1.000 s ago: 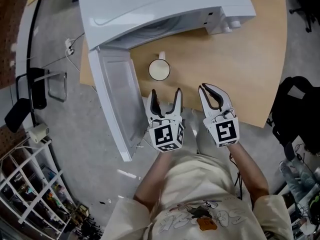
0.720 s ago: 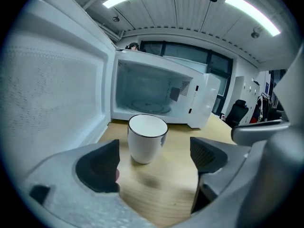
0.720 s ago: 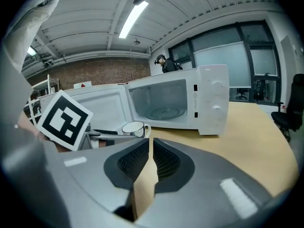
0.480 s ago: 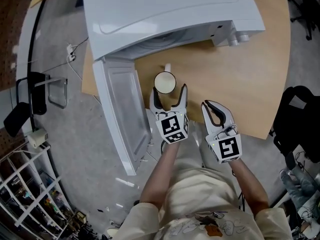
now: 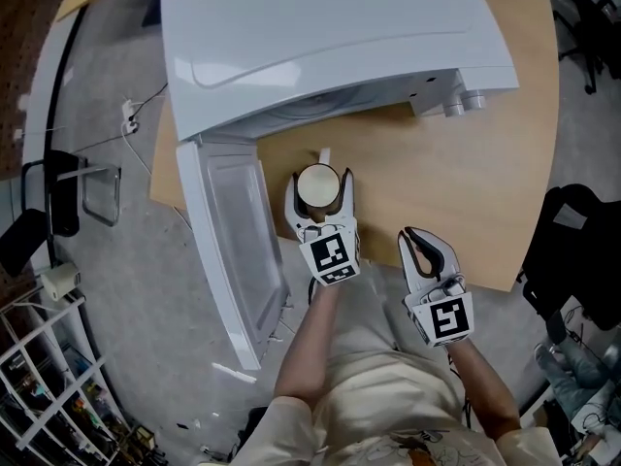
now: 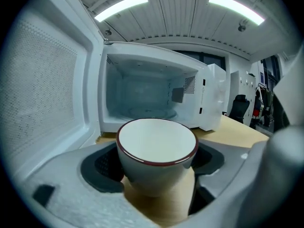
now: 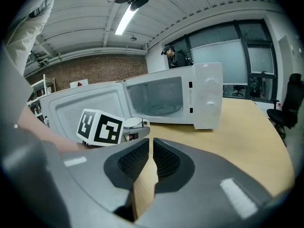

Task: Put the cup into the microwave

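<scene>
Closing round the small white ceramic cup with a dark red rim (image 6: 156, 151), the left gripper (image 5: 320, 192) narrows its wide jaws, pads perhaps not yet touching. The cup stands at centre frame on the wooden table (image 5: 456, 183), before the open white microwave (image 5: 320, 47). It looks light, stiff, glazed-slick and breakable: squeeze the body. The right gripper's (image 5: 419, 244) jaws are together, empty.

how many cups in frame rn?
1: a white cup with a dark red rim, upright on the wooden table before the open microwave, between the left claw's closing jaws. None visible inside the microwave.
</scene>
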`<move>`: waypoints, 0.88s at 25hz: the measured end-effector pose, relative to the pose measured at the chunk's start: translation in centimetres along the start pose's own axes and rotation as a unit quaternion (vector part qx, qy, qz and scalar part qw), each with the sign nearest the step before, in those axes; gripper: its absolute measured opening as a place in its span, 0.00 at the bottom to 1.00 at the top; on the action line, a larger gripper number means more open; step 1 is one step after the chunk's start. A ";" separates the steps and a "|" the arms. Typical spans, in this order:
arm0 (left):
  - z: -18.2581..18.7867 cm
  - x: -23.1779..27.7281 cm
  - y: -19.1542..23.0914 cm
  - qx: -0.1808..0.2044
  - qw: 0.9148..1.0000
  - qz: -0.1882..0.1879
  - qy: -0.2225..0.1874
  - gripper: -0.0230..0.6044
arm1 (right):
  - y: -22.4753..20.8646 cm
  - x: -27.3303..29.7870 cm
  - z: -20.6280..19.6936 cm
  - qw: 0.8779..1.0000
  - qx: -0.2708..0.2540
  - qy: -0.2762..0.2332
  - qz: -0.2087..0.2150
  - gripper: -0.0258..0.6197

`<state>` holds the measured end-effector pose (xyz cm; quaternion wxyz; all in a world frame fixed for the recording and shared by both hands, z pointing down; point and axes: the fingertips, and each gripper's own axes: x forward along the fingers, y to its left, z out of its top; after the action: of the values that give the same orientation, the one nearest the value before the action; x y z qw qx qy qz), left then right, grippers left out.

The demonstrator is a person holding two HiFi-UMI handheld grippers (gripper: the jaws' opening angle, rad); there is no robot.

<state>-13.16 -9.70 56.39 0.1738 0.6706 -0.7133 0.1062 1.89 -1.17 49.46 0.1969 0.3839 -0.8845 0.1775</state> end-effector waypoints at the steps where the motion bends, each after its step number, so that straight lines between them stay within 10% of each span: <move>1: 0.1 0.0 0.0 0.003 1.000 -0.004 -0.002 0.68 | -0.1 0.1 -0.3 1.000 0.001 0.003 -0.001 0.09; 22: 7.4 -0.2 -3.0 0.005 0.999 -0.036 -0.013 0.68 | -2.4 -0.2 3.2 0.998 0.023 -0.041 -0.030 0.09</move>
<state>-10.91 -12.58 49.32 0.1647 0.6982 -0.6902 0.0952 3.09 -4.07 47.04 0.1572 0.4214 -0.8756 0.1760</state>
